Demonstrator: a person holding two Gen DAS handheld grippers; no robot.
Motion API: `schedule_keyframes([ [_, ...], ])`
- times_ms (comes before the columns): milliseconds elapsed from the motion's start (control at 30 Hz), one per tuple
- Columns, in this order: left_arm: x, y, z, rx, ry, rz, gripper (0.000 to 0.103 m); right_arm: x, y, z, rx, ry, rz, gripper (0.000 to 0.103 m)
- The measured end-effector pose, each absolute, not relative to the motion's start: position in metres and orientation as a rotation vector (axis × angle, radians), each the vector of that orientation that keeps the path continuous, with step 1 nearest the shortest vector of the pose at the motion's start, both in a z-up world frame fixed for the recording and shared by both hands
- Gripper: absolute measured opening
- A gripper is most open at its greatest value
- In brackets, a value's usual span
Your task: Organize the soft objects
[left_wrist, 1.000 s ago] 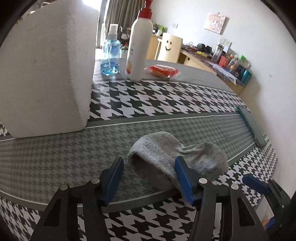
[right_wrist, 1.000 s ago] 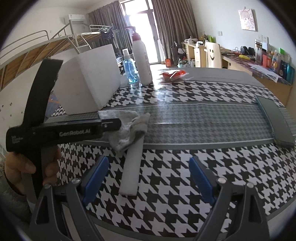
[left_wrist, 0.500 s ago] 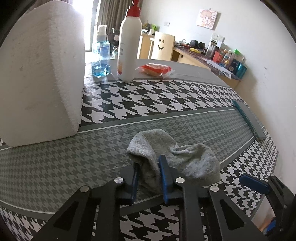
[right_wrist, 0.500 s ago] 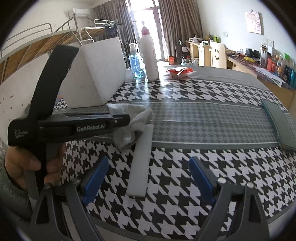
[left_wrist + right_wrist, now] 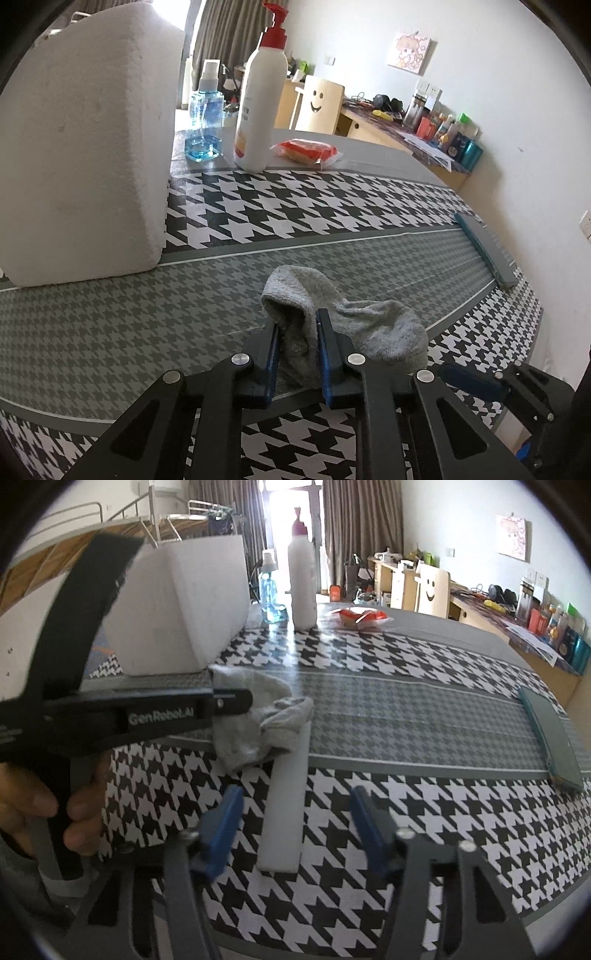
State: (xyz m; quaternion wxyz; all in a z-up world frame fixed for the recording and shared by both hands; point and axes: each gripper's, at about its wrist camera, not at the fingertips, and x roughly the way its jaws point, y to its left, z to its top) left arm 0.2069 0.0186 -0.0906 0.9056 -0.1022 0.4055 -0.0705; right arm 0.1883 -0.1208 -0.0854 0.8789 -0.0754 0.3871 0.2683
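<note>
A grey sock (image 5: 354, 317) lies crumpled on the houndstooth tablecloth. My left gripper (image 5: 297, 343) is shut on the sock's cuff end, blue pads pinching the fabric. In the right wrist view the sock (image 5: 258, 716) hangs from the left gripper's black body (image 5: 147, 716), partly hidden by it. My right gripper (image 5: 295, 827) is open and empty, low over a white foam strip (image 5: 286, 797) that lies just below the sock.
A large white foam block (image 5: 81, 147) stands at the left. A white pump bottle (image 5: 258, 107), a blue spray bottle (image 5: 205, 122) and a red packet (image 5: 306, 149) sit at the far edge. A grey slab (image 5: 550, 734) lies at the right.
My left gripper has closed from wide open onto the sock's cuff and bunched it up. The right gripper has moved closer over the white strip and stayed open.
</note>
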Motion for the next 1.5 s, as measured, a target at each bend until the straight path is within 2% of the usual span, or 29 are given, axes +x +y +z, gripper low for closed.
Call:
schedule_keyframes([
  [133,0.203,0.022,-0.090,-0.219,0.822,-0.139,0.020,0.186,-0.116,-0.090,-0.198,0.811,0.534,0.052],
  [333,0.199,0.023,-0.086,-0.233,0.805,-0.152,0.020,0.177,-0.111,-0.089,-0.244,0.812,0.537,0.027],
  [600,0.194,0.020,-0.079,-0.230,0.773,-0.166,0.020,0.177,-0.115,-0.085,-0.198,0.834,0.550,0.015],
  [1433,0.140,0.021,-0.024,-0.163,0.639,-0.188,0.019,0.165,-0.150,-0.034,-0.082,0.692,0.500,0.015],
  [1467,0.139,0.022,-0.026,-0.168,0.644,-0.182,0.020,0.164,-0.150,-0.033,-0.079,0.688,0.501,0.015],
  [1500,0.139,0.022,-0.028,-0.167,0.654,-0.174,0.025,0.163,-0.150,-0.033,-0.076,0.685,0.502,0.015],
])
